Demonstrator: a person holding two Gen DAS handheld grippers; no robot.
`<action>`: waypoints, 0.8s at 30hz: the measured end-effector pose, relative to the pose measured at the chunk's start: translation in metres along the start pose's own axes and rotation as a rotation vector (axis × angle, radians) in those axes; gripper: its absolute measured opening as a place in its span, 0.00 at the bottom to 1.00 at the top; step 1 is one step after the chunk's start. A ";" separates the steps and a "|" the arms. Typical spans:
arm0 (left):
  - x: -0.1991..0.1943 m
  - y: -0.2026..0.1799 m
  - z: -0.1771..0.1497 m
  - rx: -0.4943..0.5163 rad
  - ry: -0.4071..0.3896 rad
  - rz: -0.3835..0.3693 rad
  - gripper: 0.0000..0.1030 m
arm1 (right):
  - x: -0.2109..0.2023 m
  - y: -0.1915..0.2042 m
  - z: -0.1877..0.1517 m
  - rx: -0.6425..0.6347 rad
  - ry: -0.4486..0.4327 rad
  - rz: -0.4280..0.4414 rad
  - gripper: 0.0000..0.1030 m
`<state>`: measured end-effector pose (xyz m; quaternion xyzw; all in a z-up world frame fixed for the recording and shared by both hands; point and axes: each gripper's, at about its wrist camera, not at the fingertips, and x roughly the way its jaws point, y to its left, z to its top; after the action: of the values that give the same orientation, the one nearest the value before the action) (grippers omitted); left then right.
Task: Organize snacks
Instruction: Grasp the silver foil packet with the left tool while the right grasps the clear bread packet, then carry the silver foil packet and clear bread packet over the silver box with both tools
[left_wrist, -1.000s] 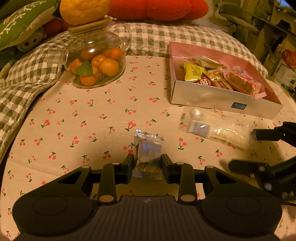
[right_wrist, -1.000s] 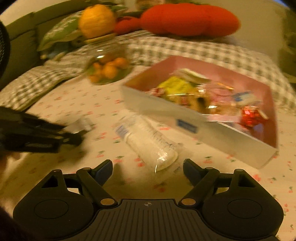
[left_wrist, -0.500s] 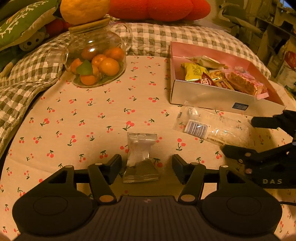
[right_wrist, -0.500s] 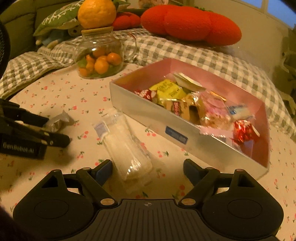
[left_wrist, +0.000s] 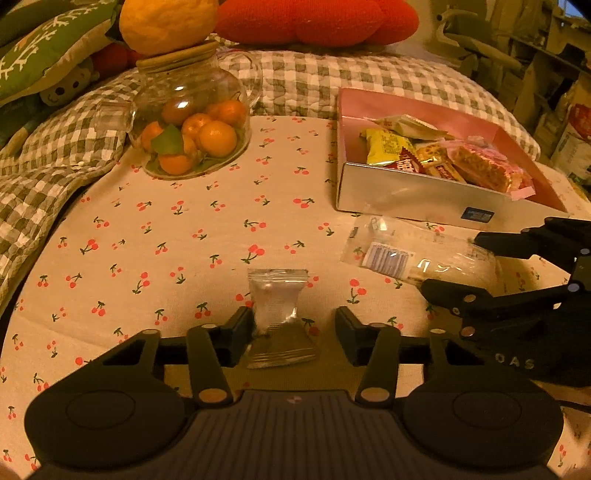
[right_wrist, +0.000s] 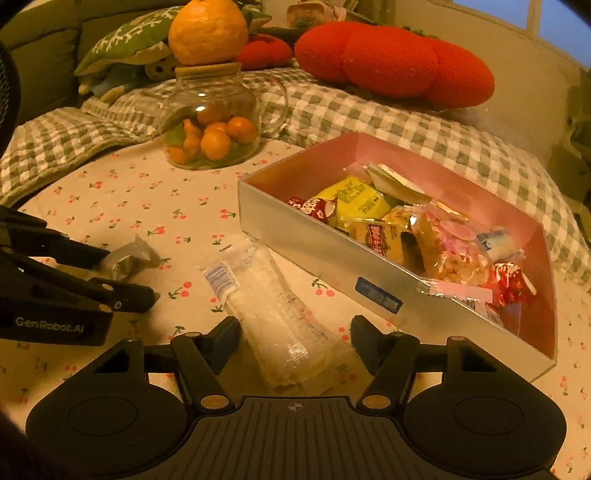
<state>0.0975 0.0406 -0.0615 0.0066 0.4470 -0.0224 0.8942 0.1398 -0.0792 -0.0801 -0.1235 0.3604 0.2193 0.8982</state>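
A small silver snack packet (left_wrist: 279, 317) lies on the cherry-print cloth between the fingers of my left gripper (left_wrist: 294, 332), which is open around it; the left finger touches it. It also shows in the right wrist view (right_wrist: 127, 258). A long clear packet of white wafers (right_wrist: 275, 314) lies between the open fingers of my right gripper (right_wrist: 293, 341); it also shows in the left wrist view (left_wrist: 413, 256). A pink-lined silver box (right_wrist: 321, 243) holds several wrapped snacks; in the left wrist view it (left_wrist: 413, 197) sits at the right rear.
A glass jar of small oranges (left_wrist: 188, 125) with a large citrus on its lid stands at the back left. Checked bedding (left_wrist: 332, 85) and red and green cushions ring the cloth. The right gripper (left_wrist: 517, 291) shows at the right of the left wrist view.
My left gripper has opened and released the silver packet, which now lies on the cloth. My right gripper has moved in over the clear wafer packet, which now sits between its fingers.
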 end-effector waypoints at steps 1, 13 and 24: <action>0.000 -0.001 0.000 0.002 0.000 -0.001 0.35 | -0.001 0.001 0.000 0.002 -0.001 0.000 0.61; -0.003 0.003 0.005 -0.064 0.036 -0.022 0.25 | -0.012 0.005 0.004 0.088 0.031 0.058 0.27; -0.011 0.006 0.009 -0.117 0.041 -0.058 0.25 | -0.036 -0.011 0.000 0.196 0.064 0.075 0.23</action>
<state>0.0985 0.0463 -0.0470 -0.0582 0.4658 -0.0222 0.8827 0.1217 -0.0998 -0.0545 -0.0285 0.4129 0.2123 0.8852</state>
